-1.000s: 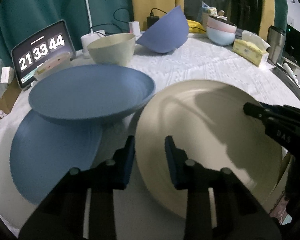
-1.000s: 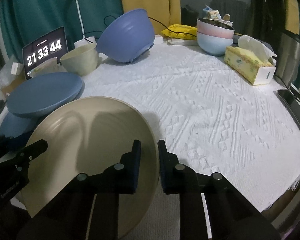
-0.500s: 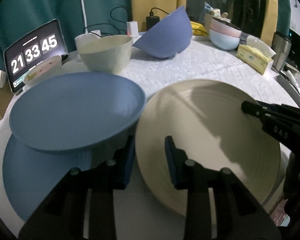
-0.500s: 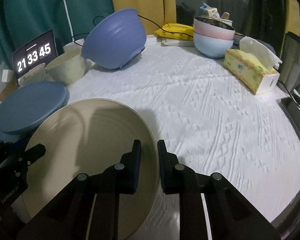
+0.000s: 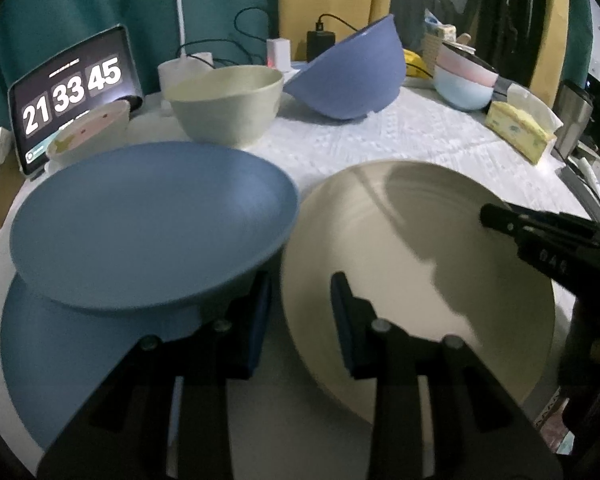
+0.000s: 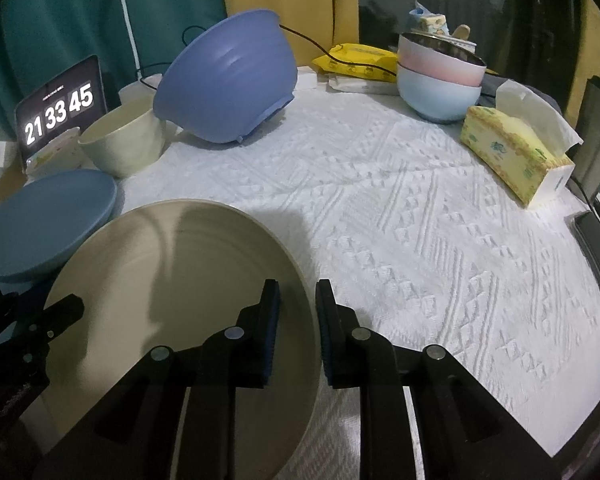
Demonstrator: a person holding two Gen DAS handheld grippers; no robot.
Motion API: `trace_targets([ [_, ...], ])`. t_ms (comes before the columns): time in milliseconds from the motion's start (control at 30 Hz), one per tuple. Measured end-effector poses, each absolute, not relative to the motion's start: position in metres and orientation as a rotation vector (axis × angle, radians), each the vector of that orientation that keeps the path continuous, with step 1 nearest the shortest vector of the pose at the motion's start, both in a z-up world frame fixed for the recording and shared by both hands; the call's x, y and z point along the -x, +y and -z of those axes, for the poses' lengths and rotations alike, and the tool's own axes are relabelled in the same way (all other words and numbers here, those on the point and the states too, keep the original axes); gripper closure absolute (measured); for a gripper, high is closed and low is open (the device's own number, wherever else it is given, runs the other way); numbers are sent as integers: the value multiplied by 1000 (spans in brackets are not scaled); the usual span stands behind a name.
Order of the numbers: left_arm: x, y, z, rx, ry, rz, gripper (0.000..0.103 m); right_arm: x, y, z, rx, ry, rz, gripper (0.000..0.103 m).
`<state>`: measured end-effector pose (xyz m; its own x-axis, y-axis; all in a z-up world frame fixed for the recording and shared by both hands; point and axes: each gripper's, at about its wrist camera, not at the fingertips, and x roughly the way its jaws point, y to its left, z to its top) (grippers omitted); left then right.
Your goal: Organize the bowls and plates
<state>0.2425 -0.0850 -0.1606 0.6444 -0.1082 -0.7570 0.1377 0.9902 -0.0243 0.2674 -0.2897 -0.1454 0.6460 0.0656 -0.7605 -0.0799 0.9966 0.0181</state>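
Note:
Both grippers hold one beige plate [image 5: 428, 276], lifted and tilted above the table. My left gripper [image 5: 300, 300] is shut on its left rim; my right gripper [image 6: 298, 312] is shut on its right rim, the plate [image 6: 172, 292] filling the lower left of the right wrist view. A blue plate [image 5: 148, 220] rests tilted on another blue plate [image 5: 72, 360] just left of the beige one. Behind stand a beige bowl [image 5: 226, 106] and a tipped blue bowl [image 5: 352, 76].
A tablet clock [image 5: 72, 92] and a small patterned bowl [image 5: 88, 132] stand at the back left. Stacked pink and pale blue bowls [image 6: 440, 76], a tissue box [image 6: 516, 152] and a yellow packet [image 6: 360, 60] stand at the back right. A white textured cloth [image 6: 400, 220] covers the table.
The beige plate, held by both grippers, has moved left toward the blue plates and risen a little. Both grips are unchanged.

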Motion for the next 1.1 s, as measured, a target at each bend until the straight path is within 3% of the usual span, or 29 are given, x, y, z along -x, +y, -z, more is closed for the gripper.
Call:
trace_targets([
  [467,-213,-68,145,-27,788,136,67,-249,-281,121,43,798,-54,80],
  [600,-205,-64,138,-21,763,148,56,-243,-275,115,51,782,-60,79],
  [1100,-174,-38,116,-11,672,123,56,-228,-245,97,88,745,-93,78],
])
